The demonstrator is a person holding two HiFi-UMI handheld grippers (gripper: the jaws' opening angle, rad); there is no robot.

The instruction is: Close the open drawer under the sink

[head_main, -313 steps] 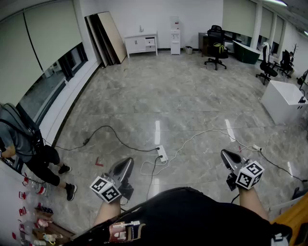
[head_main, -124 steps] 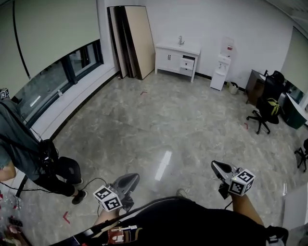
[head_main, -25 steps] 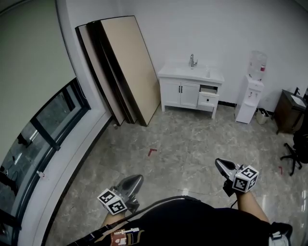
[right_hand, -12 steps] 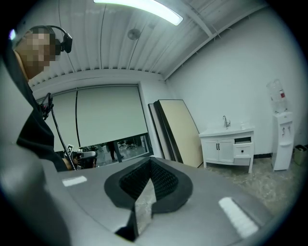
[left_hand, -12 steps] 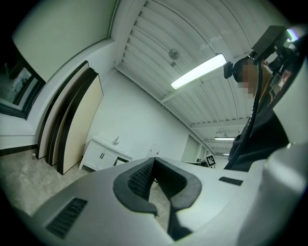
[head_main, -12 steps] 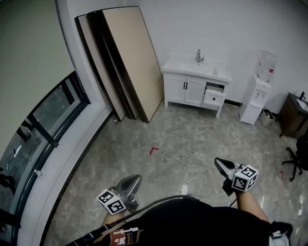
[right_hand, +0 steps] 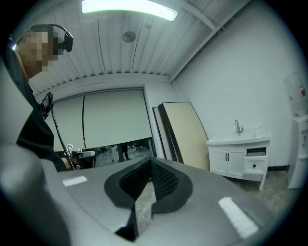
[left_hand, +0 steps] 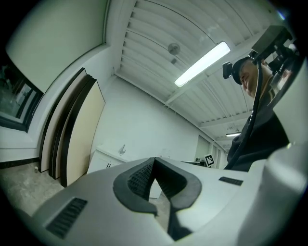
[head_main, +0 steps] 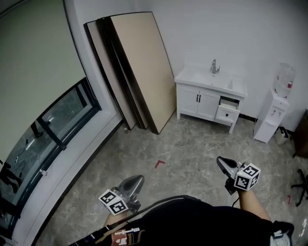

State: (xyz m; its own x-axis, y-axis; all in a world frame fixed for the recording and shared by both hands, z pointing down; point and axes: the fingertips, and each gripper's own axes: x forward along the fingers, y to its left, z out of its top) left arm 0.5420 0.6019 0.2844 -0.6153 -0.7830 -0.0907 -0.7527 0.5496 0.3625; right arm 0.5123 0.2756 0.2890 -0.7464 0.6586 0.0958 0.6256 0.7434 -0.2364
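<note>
I judge this the approach. My left claw (head_main: 136,179) and right claw (head_main: 221,161) are both pressed together and empty. The small white open drawer (head_main: 227,114) in the white sink cabinet (head_main: 201,103) sits well ahead of my right claw, seemingly half out. Next I must get close and push its front.

Leaning boards, a long window and a water dispenser in a white-walled corner

Several tall boards (head_main: 139,67) lean against the wall in the corner, the front one pale tan and the ones behind it dark. To their left runs a dark-framed window (head_main: 53,129), with a pale roller blind (head_main: 33,72) drawn down above it. A white water dispenser (head_main: 270,122) with a bottle on top stands against the far wall at the right. A small red mark (head_main: 160,164) sits on the grey veined floor (head_main: 192,149). A strip light (right_hand: 127,7) glows on the ribbed ceiling.
</note>
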